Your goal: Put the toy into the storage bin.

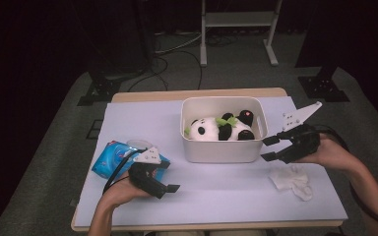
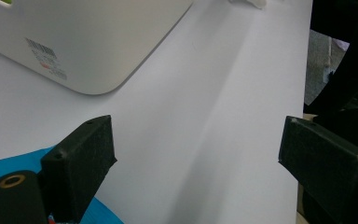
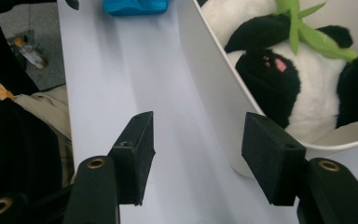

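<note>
I work at a wooden table (image 1: 197, 94) covered by a pale lilac sheet (image 1: 142, 123). Around it lies grey carpet (image 1: 54, 128), and beyond that the room falls into darkness. A white metal stand (image 1: 238, 22) rises at the far side, with black cables (image 1: 177, 54) trailing across the floor and dark stand feet (image 1: 98, 91) at each corner.

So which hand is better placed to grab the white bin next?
Right: the right hand-held gripper sits open beside the white bin, its rim between the jaws. The left hand-held gripper is farther off, by the blue pack.
</note>
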{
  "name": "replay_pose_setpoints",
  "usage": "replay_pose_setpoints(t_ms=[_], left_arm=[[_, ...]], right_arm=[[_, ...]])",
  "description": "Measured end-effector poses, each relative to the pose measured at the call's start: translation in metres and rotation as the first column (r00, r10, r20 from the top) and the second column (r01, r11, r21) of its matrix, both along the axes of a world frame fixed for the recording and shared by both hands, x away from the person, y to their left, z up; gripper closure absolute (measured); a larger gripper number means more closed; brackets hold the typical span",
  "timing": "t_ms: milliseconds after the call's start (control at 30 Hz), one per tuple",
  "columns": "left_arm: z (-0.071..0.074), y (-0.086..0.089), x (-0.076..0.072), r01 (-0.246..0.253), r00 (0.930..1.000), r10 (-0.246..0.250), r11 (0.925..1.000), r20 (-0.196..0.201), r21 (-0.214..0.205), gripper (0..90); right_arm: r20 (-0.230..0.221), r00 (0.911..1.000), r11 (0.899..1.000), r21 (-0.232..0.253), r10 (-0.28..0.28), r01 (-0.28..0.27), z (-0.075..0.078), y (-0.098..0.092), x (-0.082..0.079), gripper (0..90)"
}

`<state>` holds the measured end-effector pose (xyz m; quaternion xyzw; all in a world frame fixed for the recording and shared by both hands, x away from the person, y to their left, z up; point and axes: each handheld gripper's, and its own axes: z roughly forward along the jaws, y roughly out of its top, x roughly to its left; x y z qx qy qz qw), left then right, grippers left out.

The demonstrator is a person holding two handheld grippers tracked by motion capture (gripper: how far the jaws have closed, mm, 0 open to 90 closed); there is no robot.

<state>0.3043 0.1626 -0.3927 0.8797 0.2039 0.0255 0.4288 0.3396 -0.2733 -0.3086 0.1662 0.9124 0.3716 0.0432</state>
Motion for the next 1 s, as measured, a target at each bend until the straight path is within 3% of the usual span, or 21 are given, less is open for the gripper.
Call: replay_pose_setpoints(t_ms=[733, 1000], left_arm=[[0.002, 0.001, 0.000, -0.014, 0.9999, 0.014, 0.9999, 0.005, 0.001, 9.1], [0.001, 0.001, 0.000, -0.020, 0.9998, 0.020, 0.9998, 0.002, -0.007, 9.1]], right_arm=[[-0.054, 0.9978, 0.999, 0.024, -0.037, 0.039, -0.041, -0.009, -0.008, 40.8], [-0.051, 0.9976, 0.998, 0.026, -0.047, 0.048, -0.050, -0.011, -0.011, 40.2]])
